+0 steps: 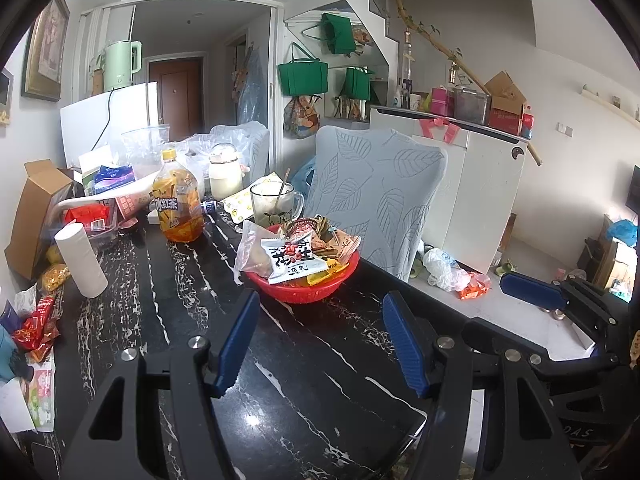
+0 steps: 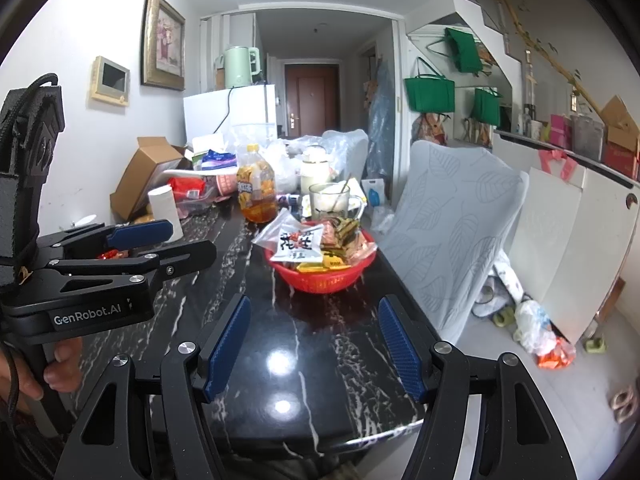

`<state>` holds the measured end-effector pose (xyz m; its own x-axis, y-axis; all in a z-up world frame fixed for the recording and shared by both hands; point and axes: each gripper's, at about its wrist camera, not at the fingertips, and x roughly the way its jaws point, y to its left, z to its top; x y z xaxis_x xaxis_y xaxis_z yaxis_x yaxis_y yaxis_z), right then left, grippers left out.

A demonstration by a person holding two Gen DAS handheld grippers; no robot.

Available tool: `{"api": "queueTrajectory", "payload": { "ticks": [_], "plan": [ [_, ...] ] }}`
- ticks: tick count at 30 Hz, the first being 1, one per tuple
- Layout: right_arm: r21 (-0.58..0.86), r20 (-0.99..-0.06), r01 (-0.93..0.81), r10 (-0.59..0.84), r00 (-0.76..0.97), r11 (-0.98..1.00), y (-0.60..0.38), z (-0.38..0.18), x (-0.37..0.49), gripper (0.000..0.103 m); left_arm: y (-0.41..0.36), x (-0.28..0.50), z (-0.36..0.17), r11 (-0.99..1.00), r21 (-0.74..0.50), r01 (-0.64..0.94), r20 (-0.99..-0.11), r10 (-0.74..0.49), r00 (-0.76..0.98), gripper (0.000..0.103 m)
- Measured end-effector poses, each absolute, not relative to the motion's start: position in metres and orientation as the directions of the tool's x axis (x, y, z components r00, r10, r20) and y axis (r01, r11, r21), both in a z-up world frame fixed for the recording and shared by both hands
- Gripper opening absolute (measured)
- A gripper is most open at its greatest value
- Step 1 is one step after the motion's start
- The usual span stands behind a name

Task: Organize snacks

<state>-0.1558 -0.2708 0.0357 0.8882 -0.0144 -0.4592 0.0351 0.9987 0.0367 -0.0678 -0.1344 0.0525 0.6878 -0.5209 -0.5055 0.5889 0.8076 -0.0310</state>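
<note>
A red basket [image 1: 304, 290] [image 2: 320, 280] piled with snack packets stands on the black marble table [image 1: 312, 380] [image 2: 280, 340]. A white peanut packet [image 1: 294, 260] [image 2: 294, 246] lies on top of the pile. My left gripper [image 1: 321, 300] [image 2: 180, 240] hovers open just short of the basket, with nothing between its blue pads. My right gripper [image 2: 314, 302] is also open and empty, facing the basket from a little further back; in the left wrist view it [image 1: 516, 308] juts in beside the table's right edge. Loose red and gold wrapped snacks [image 1: 34, 328] lie at the table's left edge.
Behind the basket stand a glass mug [image 1: 274, 202] [image 2: 334, 200] and an iced tea bottle [image 1: 178, 204] [image 2: 256, 192]. A paper roll [image 1: 82, 260], a cardboard box [image 1: 36, 208] and bags crowd the far left. A leaf-patterned chair [image 1: 376, 196] [image 2: 448, 216] adjoins the table's right side.
</note>
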Motion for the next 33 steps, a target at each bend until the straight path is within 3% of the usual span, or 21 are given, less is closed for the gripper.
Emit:
{"api": "queueTrajectory", "payload": {
  "ticks": [33],
  "plan": [
    [0.035,-0.476,0.051,-0.028,0.879,0.998,-0.2751,0.0348,-0.153,0.067,-0.1357,-0.0669,0.051,0.819,-0.001,0.574,-0.524,-0.489,0.697,0.063]
  ]
}}
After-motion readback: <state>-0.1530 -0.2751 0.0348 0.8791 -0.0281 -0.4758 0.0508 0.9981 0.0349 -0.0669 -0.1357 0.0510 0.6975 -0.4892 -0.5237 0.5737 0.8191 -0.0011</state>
